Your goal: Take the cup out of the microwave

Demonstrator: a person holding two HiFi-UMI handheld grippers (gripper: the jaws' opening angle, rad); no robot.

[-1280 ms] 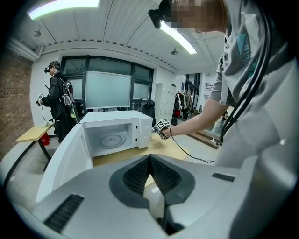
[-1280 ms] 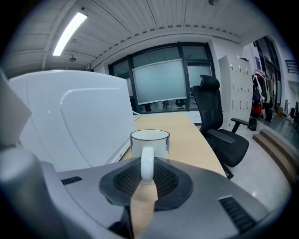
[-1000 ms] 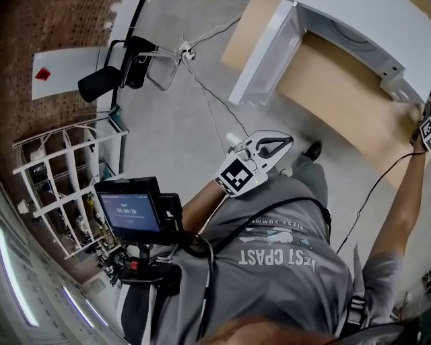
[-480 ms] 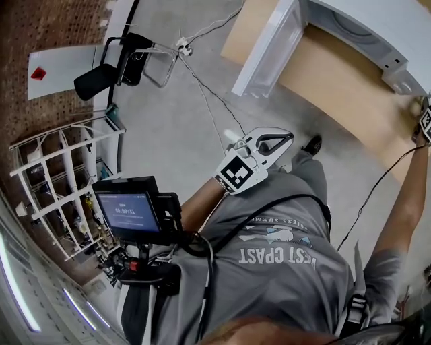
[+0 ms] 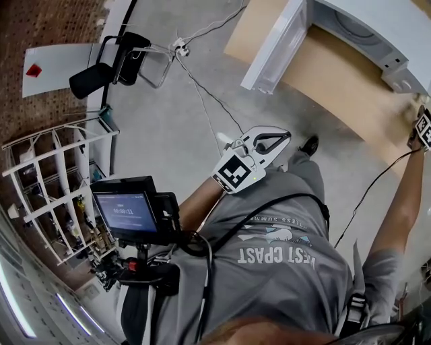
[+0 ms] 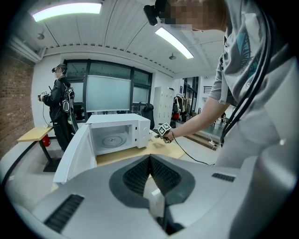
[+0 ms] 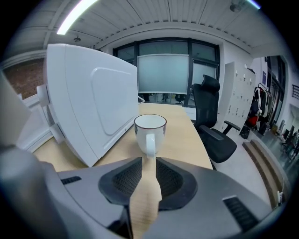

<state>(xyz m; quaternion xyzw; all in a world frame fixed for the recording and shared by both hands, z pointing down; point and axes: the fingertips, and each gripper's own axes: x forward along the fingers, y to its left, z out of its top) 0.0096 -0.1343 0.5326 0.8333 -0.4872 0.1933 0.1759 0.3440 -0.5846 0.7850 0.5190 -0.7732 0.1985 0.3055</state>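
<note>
Only right gripper view shows cup [image 7: 150,132] beside microwave [image 7: 93,93].

Grey floor [image 5: 168,121], brick wall [image 5: 40,27] w/ white shelf rack [image 5: 47,189] beside it. Ahead of right fingers [image 7: 125,178]: wood desk [image 7: 182,140]. Black office chair [image 7: 212,126] off to their right. Dark-framed windows [image 7: 163,70] at the back, white lockers [image 7: 236,91] far right. Ceiling strip lights [image 6: 67,8] lit, high above left fingers [image 6: 135,175].

Glossy white cup [image 7: 149,131], matt wooden table [image 7: 184,140]
</note>
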